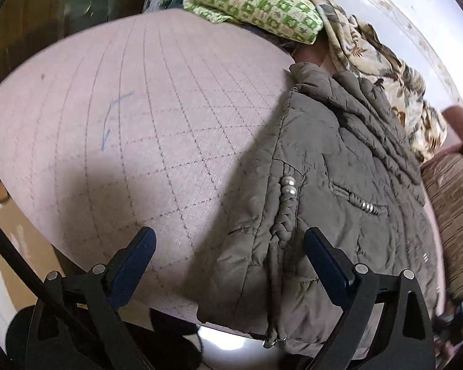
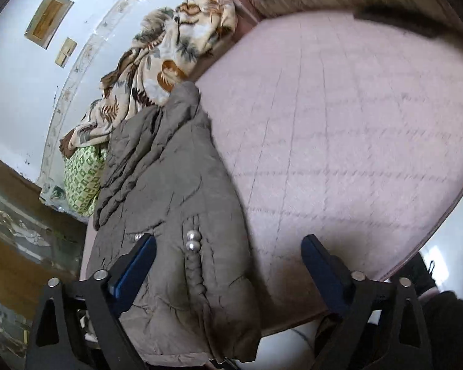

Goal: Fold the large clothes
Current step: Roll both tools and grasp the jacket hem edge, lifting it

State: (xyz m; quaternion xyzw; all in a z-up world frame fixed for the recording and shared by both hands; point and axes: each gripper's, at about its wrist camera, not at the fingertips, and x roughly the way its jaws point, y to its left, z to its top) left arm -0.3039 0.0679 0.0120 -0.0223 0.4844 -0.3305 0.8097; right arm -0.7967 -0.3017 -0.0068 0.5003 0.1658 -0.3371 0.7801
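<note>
A grey-brown quilted jacket [image 1: 333, 166] lies folded lengthwise on a pink quilted mattress [image 1: 145, 117], with braided pocket trims and silver beads [image 1: 288, 185] facing up. My left gripper [image 1: 230, 240] is open and empty, hovering over the jacket's near left edge and hem. In the right wrist view the jacket [image 2: 176, 185] lies at the left of the mattress [image 2: 339, 123]. My right gripper [image 2: 228, 246] is open and empty above the jacket's near right edge, with the silver beads [image 2: 189, 240] between its fingers.
A green patterned folded cloth [image 1: 256, 3] and a leaf-print blanket [image 1: 382, 71] lie at the far side by the white wall; the blanket also shows in the right wrist view [image 2: 169, 46]. A striped sofa arm [image 1: 453, 209] stands at the right. The mattress's near edge drops to the floor.
</note>
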